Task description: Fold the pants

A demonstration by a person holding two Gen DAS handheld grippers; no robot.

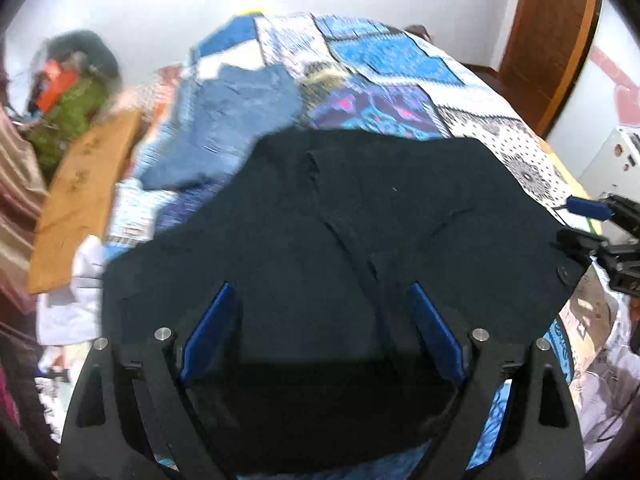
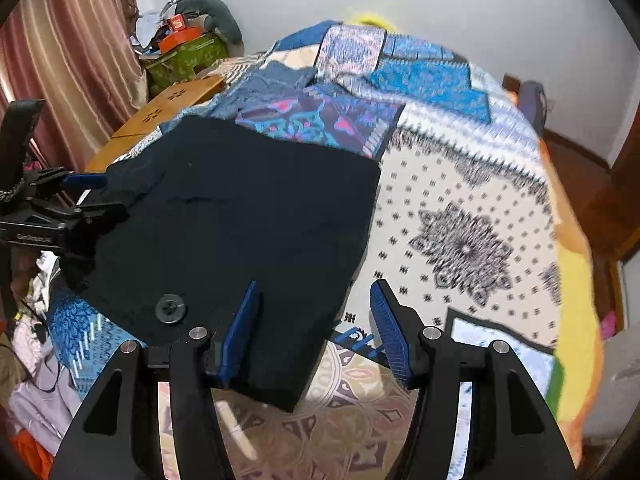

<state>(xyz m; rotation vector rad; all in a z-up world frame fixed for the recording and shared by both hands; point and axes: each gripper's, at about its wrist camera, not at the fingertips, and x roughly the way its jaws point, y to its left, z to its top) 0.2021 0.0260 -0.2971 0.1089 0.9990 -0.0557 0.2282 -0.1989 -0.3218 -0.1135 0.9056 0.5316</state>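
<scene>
Dark navy pants (image 1: 360, 220) lie spread on a patchwork bedspread (image 1: 384, 64), waist end nearest me, with a black button (image 2: 171, 309) at the waistband. My left gripper (image 1: 322, 312) is open, its blue fingers just above the pants' near edge. My right gripper (image 2: 316, 312) is open over the pants' near right corner (image 2: 280, 360). The right gripper shows at the right edge of the left wrist view (image 1: 588, 220); the left gripper shows at the left of the right wrist view (image 2: 92, 196), beside the pants' left edge.
Folded blue jeans (image 1: 236, 120) lie behind the pants on the bedspread (image 2: 460, 220). A wooden board (image 1: 84, 196) and a pile of clutter (image 2: 180, 48) stand at the left by a curtain (image 2: 72, 52). A door (image 1: 552, 36) is at the right.
</scene>
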